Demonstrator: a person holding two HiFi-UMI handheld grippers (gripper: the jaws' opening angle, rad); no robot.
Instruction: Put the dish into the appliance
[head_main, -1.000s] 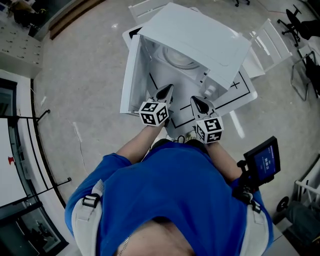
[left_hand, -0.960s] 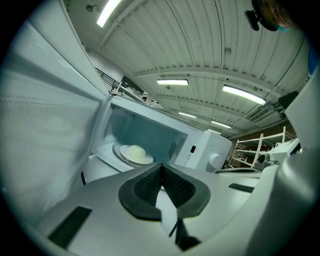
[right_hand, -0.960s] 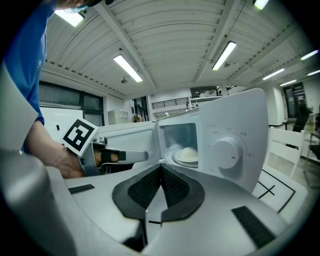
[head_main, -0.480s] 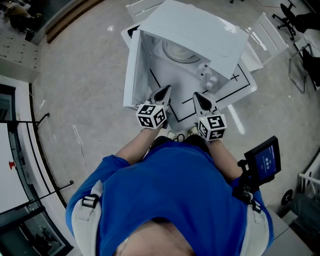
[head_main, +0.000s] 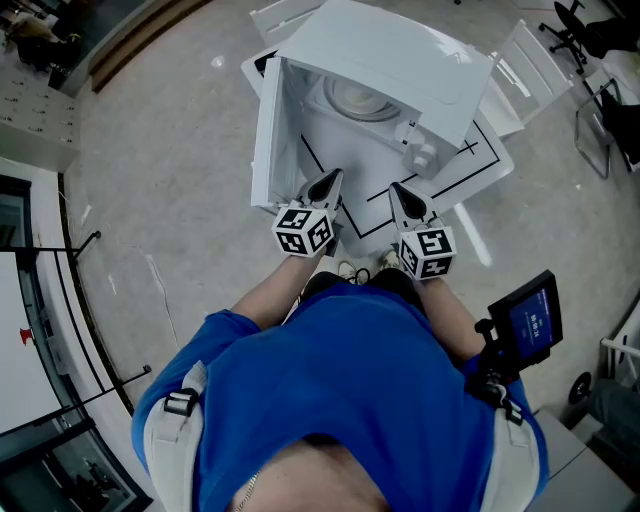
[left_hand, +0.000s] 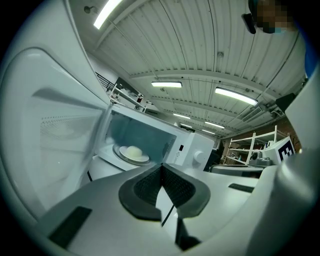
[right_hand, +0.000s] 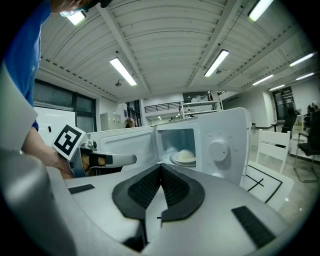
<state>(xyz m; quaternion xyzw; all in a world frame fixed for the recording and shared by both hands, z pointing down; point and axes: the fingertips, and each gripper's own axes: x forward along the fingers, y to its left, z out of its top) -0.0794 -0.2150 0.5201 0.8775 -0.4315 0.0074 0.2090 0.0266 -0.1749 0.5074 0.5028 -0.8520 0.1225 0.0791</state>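
A white microwave (head_main: 400, 70) stands with its door (head_main: 265, 140) swung open to the left. Inside, a white dish (head_main: 362, 97) with a pale rounded mound rests on the turntable; it also shows in the left gripper view (left_hand: 134, 152) and the right gripper view (right_hand: 185, 156). My left gripper (head_main: 331, 180) hovers just in front of the opening, beside the door, shut and holding nothing (left_hand: 161, 167). My right gripper (head_main: 398, 190) is level with it near the control panel's knob (right_hand: 220, 148), also shut and empty (right_hand: 161, 167). Neither touches the dish.
The microwave sits on a white table (head_main: 470, 170) marked with black lines. White chairs (head_main: 545, 75) stand behind and to the right. A small screen (head_main: 527, 320) hangs at the person's right hip. Shelving (left_hand: 250, 150) shows far off in the left gripper view.
Both grippers have drawn back a little from the microwave opening, jaws still shut. The dish and the door have not moved.
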